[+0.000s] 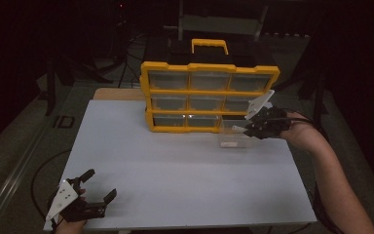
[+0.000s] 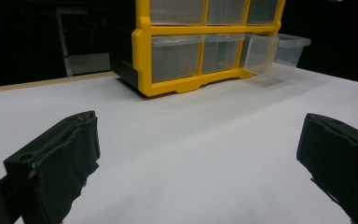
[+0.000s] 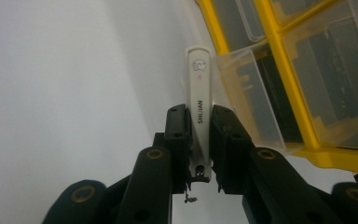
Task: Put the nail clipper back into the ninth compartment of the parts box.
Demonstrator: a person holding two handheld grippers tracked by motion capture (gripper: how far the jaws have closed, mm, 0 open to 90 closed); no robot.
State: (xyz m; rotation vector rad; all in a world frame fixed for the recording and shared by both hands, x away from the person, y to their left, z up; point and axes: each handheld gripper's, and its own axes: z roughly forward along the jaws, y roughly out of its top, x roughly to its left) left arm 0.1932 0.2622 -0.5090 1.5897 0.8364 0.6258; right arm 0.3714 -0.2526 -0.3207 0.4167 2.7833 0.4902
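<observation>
Broadly, by size, counter first:

Counter (image 1: pixel 175 165): white and wide; it carries the organizer at its far edge, leaving working room in front.

Organizer (image 1: pixel 209 95): yellow-framed, upright, with three rows of clear drawers facing the person so they can be pulled toward the hands.

Pulled drawer (image 1: pixel 234 136): clear, drawn out from the bottom right slot and standing on the counter, probably opened to receive the clipper.

Left tongs (image 1: pixel 97 187): released and spread wide at the near left corner, resting low and well apart from the work, so likely waiting.

Right tongs (image 1: pixel 247 127): clenched on the nail clipper, hovering just above the pulled drawer.

Nail clipper (image 3: pixel 199 102): white, slim, gripped near its hinge end so most of its length sticks out toward the drawer.

View differences: the right gripper view shows the clipper's printed lettering and the grip point; the high view places the tongs over the drawer; the left gripper view shows the drawer (image 2: pixel 270 50) jutting out of the frame.
</observation>
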